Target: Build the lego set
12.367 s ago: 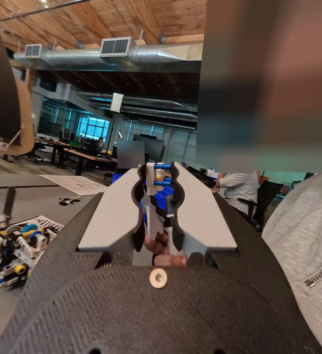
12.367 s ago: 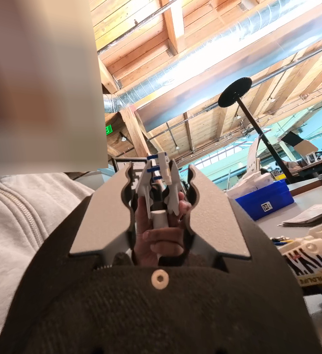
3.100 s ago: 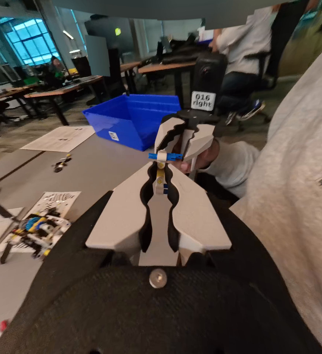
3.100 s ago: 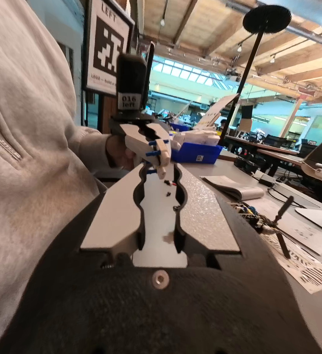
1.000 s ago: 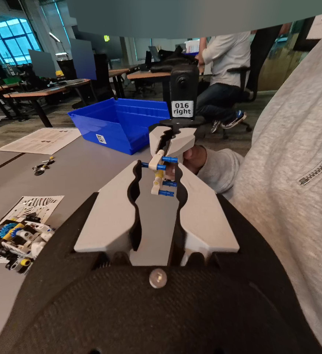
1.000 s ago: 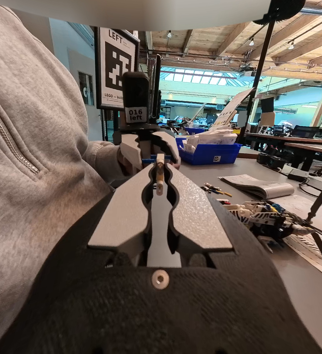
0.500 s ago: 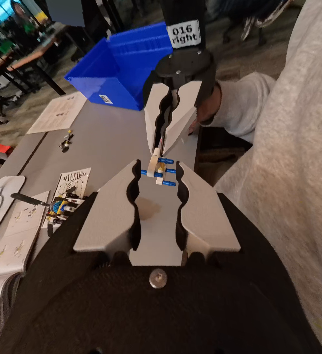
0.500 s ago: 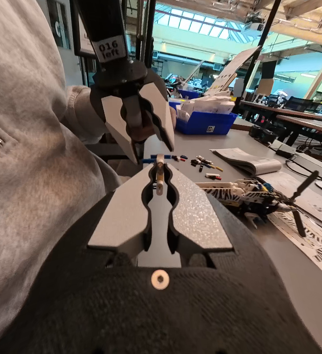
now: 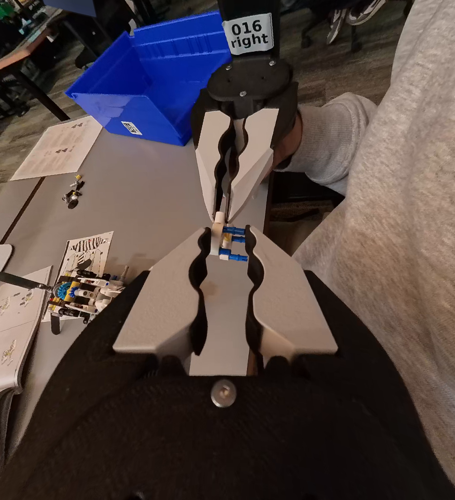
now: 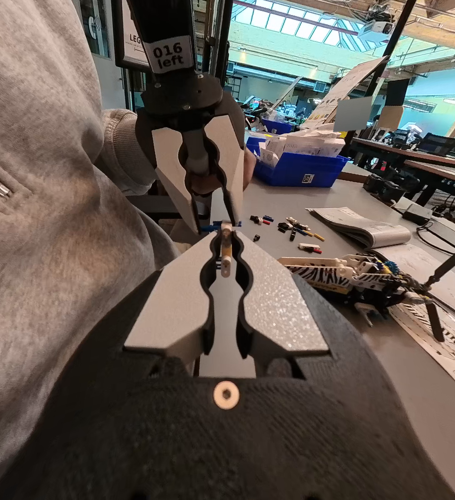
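Note:
A small white Lego piece with blue pins (image 9: 227, 243) hangs over the grey table (image 9: 139, 184). My right gripper (image 10: 226, 234) is shut on it; in the right wrist view the piece (image 10: 226, 257) shows white and yellow between the jaws. In the left wrist view the right gripper (image 9: 221, 213) comes in from above and pinches the piece's top. My left gripper (image 9: 227, 234) is open, with its jaws either side of the piece and the blue pins pointing at its right finger. In the right wrist view the left gripper (image 10: 215, 226) comes down from above. The part-built zebra-striped helicopter (image 10: 356, 273) lies on the table, also seen in the left wrist view (image 9: 83, 295).
Loose small parts (image 10: 294, 230) lie past the grippers, with an instruction booklet (image 10: 361, 227) and a blue bin of bags (image 10: 296, 167) behind. In the left wrist view there are an empty blue bin (image 9: 145, 81), a paper sheet (image 9: 58, 148), a few parts (image 9: 73, 192) and an open booklet (image 9: 1, 338). A person's grey hoodie is close by.
The left gripper held the piece 3 s ago; the right gripper has taken it. Since then both grippers have tilted down over the table, and the left jaws have come closer around the piece.

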### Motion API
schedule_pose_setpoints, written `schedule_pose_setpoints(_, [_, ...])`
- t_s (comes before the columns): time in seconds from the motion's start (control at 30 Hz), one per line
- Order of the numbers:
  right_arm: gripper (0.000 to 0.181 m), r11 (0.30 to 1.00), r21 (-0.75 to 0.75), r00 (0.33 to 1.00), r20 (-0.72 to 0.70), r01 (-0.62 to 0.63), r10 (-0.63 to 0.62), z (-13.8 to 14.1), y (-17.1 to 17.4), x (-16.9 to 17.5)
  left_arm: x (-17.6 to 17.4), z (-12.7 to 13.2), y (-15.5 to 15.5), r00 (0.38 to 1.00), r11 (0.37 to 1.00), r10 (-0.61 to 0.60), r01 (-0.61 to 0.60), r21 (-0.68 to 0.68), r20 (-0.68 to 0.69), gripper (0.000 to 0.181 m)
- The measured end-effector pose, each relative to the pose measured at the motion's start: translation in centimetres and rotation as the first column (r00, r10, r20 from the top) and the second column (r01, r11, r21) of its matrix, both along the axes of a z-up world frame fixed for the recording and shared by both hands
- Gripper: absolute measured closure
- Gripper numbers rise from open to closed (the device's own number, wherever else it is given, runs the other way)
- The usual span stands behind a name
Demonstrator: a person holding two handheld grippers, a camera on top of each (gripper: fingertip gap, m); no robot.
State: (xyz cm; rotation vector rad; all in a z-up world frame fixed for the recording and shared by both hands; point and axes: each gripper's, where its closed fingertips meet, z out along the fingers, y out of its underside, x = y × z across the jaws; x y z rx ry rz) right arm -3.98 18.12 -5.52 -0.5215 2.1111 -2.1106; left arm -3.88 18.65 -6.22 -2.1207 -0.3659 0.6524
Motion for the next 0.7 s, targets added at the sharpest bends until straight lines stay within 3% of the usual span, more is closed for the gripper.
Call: schedule_pose_setpoints(0.7, [0.176, 0.999, 0.002, 0.999, 0.017, -0.036, 0.036, -0.07, 0.31, -0.06, 0.46, -0.07, 0.23, 0.999, 0.999, -0.039, 0.039, -0.035, -0.012, 0.158])
